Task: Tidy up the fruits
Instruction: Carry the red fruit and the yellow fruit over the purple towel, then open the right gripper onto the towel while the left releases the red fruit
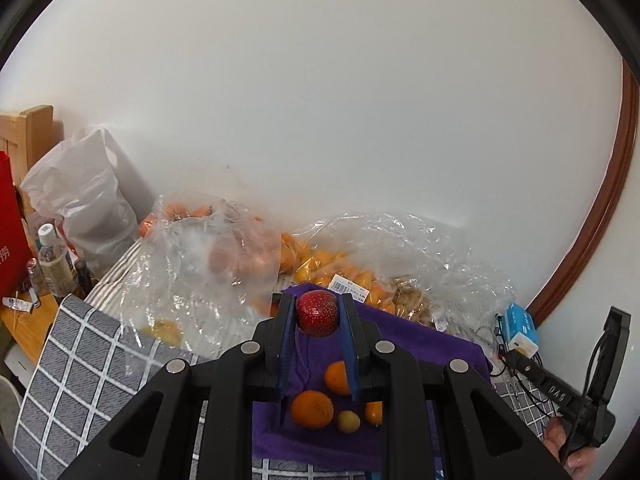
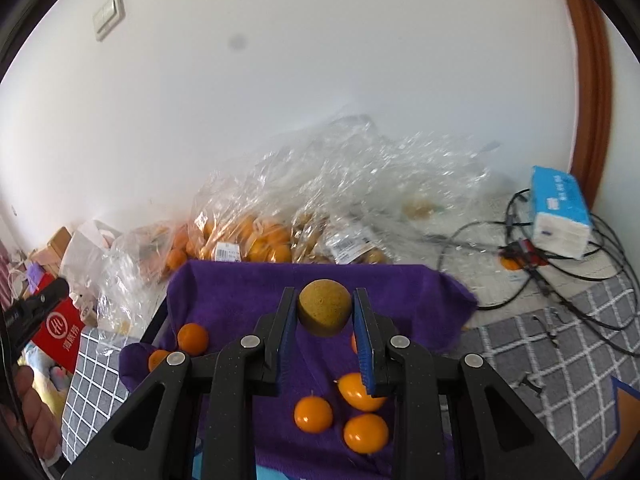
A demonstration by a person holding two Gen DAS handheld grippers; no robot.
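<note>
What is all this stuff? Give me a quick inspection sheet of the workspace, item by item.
Surface: grey checked cloth with a purple towel spread on it.
Job's things: small orange fruits loose on the towel; clear plastic bags of fruit behind it.
Clutter: tissue pack, white bag, bottles, red bag.
Grippers: left gripper shut on a red speckled fruit; right gripper shut on a brownish-yellow round fruit.
Cables: black cables tangled beside the tissue pack.
Surroundings: white wall, light switch, wooden door frame.
</note>
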